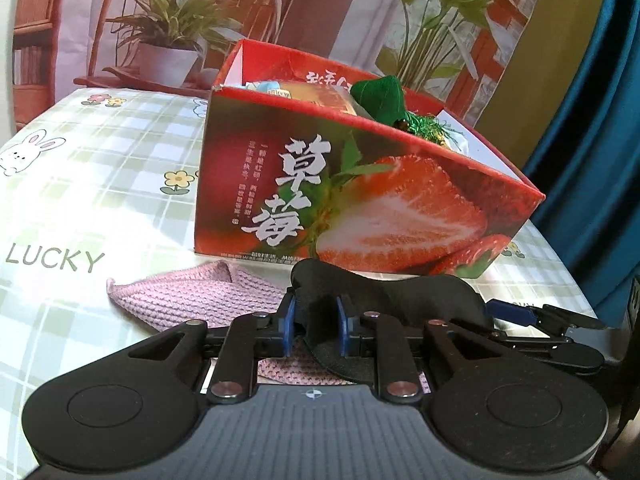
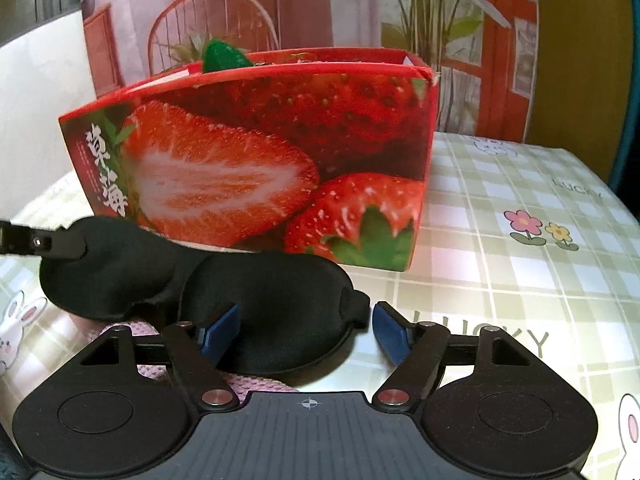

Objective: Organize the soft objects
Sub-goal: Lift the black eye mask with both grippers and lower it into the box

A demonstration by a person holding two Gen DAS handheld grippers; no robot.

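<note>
The box [image 1: 360,184] (red card, printed with strawberries, top open) serves as the reference; it stands on the checked tablecloth [image 1: 80,184].

The mask [image 1: 384,292] (black, padded, two eye cups) lies just in front of the box's near wall; it is not in the box. One end of the mask overlaps the pink cloth [image 1: 192,292], which lies flat on the tablecloth, in front of the box's left corner in the left wrist view; whether the mask rests fully on the cloth or is lifted clear cannot be told.

The left gripper [image 1: 316,326] is clamped on the mask; its blue pads [image 1: 289,330] stand close together with a fold of the black material pinched between them. In the right wrist view the same gripper enters from the left edge and grips the mask's left cup, in front of the box's left corner.

The right gripper [image 2: 304,332] stands apart; its jaws straddle the mask's other cup, in front of the box's middle; the pads [image 2: 390,334] do not press on it; the right pad is clear of the strap end.

Inside the box: a green felt piece [image 1: 380,96] rising above the rim; green tinsel [image 1: 428,130] beside it; a yellow pack [image 1: 316,98] towards the far corner.
</note>
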